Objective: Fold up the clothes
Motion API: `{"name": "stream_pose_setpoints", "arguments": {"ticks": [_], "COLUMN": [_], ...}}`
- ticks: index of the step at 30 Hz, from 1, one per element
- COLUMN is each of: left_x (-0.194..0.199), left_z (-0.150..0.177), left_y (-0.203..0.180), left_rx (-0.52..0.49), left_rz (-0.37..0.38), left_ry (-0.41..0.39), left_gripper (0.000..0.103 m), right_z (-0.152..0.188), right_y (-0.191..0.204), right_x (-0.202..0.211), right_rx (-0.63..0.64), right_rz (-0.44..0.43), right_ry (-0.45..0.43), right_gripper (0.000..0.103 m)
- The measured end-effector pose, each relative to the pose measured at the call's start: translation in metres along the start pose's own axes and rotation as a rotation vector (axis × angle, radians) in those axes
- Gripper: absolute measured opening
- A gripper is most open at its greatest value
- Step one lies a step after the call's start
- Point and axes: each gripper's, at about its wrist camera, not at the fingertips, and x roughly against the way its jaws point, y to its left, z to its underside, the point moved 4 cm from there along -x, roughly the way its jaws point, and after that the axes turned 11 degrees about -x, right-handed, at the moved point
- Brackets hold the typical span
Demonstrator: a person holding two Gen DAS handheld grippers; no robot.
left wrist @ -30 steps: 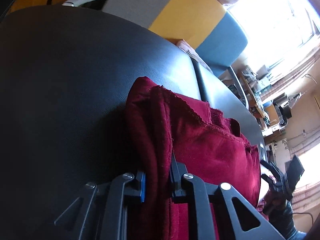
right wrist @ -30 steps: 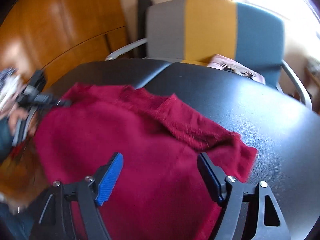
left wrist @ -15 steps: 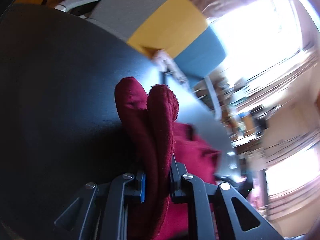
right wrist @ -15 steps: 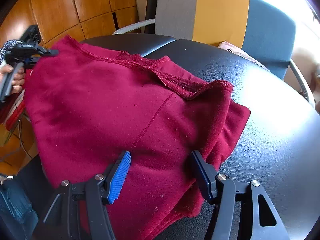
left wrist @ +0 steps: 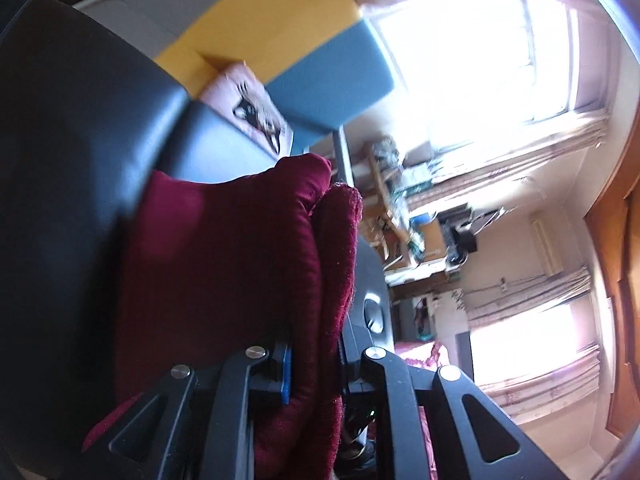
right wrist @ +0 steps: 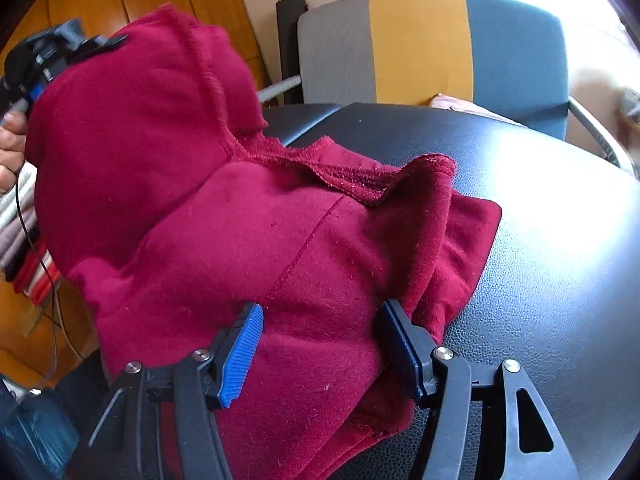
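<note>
Lifted since a second ago, the left side of the red garment (right wrist: 224, 216) now stands well above the black desk (right wrist: 560, 264), carried up and toward the striped chair (right wrist: 432, 44) by the left claw (left wrist: 314, 356), which is clamped on a thick bunch of the cloth. Back then that side lay flat on the desk. The right claw (right wrist: 320, 344) has narrowed its gap and sunk a little; its jaws stand apart, the near hem lying between them, and whether the pads press on it I cannot tell. My reading is that a fold toward the chair side is under way, with the right claw placed to pin the near edge.

Only the right wrist view shows the whole garment, its raised flap, the part on the desk, and the person's hand (right wrist: 10, 148) behind the left claw. From the left wrist come the pinch itself, close up, and a patterned cushion (left wrist: 256, 108) on the chair.
</note>
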Motion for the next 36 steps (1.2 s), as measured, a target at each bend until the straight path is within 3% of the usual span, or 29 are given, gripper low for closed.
{"name": "stream_pose_setpoints", "arguments": {"ticks": [11,16,22,27,32,36], "left_x": [-0.127,-0.171,-0.188,-0.18,-0.155,-0.115], "left_z": [0.031,0.048,0.061,0.053,0.053,0.039], "left_y": [-0.049,-0.035,-0.013,-0.048,-0.082,-0.095], "left_rx": [-0.019,-0.022,0.048,-0.036,-0.101,-0.09], "left_rz": [-0.039,-0.131,-0.157,-0.161,-0.018,0.169], "left_ry": [0.208,0.319,0.366,0.358,0.372,0.299], "left_gripper": [0.015,0.015,0.015,0.02,0.027,0.027], "right_z": [0.001,0.0,-0.001,-0.004,-0.006,-0.002], "right_y": [0.002,0.002,0.006,0.006,0.009,0.012], "right_x": [-0.001,-0.003,-0.006,-0.005,-0.003,0.009], "right_rx": [-0.016,-0.023,-0.009,-0.031,-0.021,0.014], "right_rz": [-0.038,-0.06,-0.043,-0.077,-0.056,-0.007], "right_ry": [-0.043,-0.046,-0.047,-0.048,-0.047,-0.046], "right_gripper": [0.064,0.064,0.064,0.066,0.066,0.065]}}
